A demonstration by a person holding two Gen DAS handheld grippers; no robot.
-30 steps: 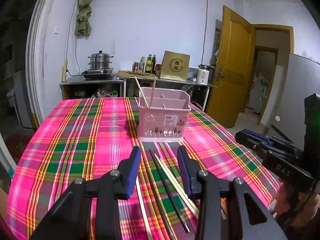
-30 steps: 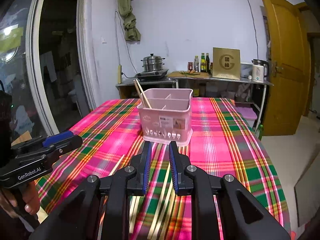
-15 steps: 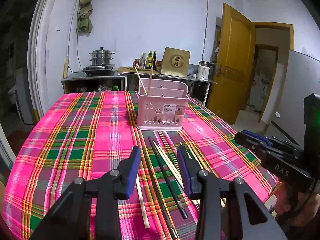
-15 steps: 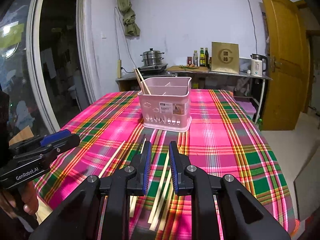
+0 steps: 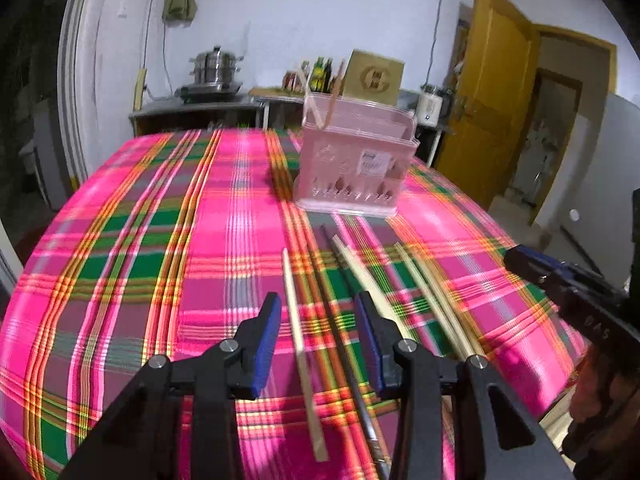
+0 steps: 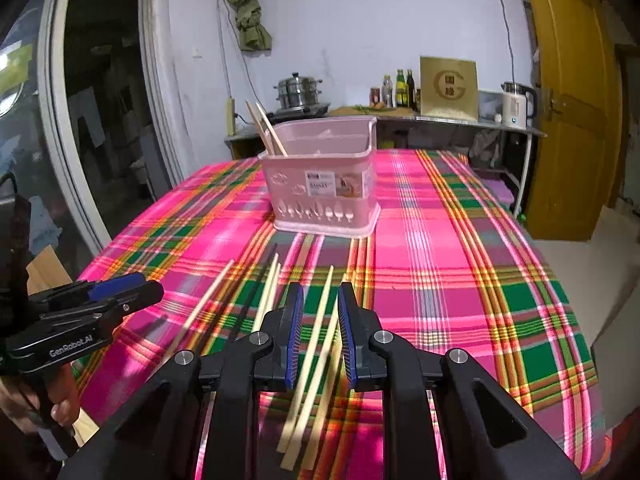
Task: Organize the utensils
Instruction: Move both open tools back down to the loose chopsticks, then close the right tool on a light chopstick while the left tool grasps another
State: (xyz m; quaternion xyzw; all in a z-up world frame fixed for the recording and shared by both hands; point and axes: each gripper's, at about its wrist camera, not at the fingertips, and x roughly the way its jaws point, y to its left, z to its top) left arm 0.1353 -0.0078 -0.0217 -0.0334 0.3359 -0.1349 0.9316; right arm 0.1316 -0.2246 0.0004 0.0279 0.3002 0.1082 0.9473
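On the left side of the plaid-clothed surface, the left hand-held gripper hovers low with its blue-padded jaws spread wide and nothing between them but air; under the gap lie a pale wooden chopstick and a dark chopstick, both flat on the cloth and pointing toward the holder. Just right of those, a light chopstick runs beside the dark one, and further right a pair of bamboo chopsticks lies side by side. Centre stage, toward the far end of the cloth, stands the pink utensil holder, upright, with two wooden chopsticks leaning out of its left compartment. Over to the right, the right hand-held gripper hangs above the near end of the cloth, jaws parted by a moderate gap and gripping nothing; two pale chopsticks lie on the cloth right below that gap. Whether the pads touch them, I can't tell.
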